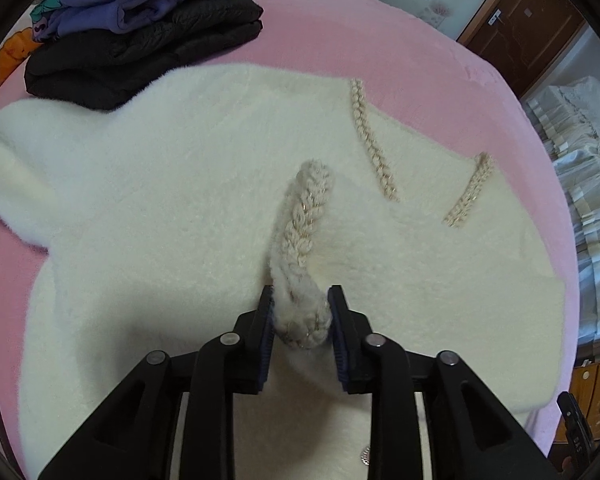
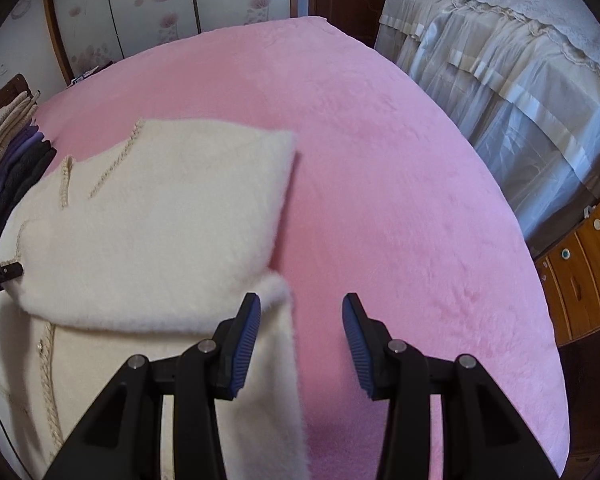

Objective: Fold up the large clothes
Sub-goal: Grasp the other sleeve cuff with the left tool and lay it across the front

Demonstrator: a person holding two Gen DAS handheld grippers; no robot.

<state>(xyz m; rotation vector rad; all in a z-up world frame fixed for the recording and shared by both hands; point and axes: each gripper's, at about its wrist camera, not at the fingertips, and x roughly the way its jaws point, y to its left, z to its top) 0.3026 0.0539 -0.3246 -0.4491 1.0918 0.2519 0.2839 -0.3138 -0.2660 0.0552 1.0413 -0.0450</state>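
A fluffy cream sweater with braided trim lies spread on the pink bed cover. One sleeve is folded across its body, and the braided cuff at its end lies between the pads of my left gripper. The cuff looks round and unsqueezed, so the jaws stand open around it. In the right wrist view the sweater has a folded panel on top. My right gripper hovers open at its right edge, the left finger over the fabric and the right one over the bare bed cover.
A stack of folded clothes, black, purple and beige, sits at the far left of the bed, touching the sweater's shoulder. A second bed with a white frilled cover and wooden drawers stand to the right.
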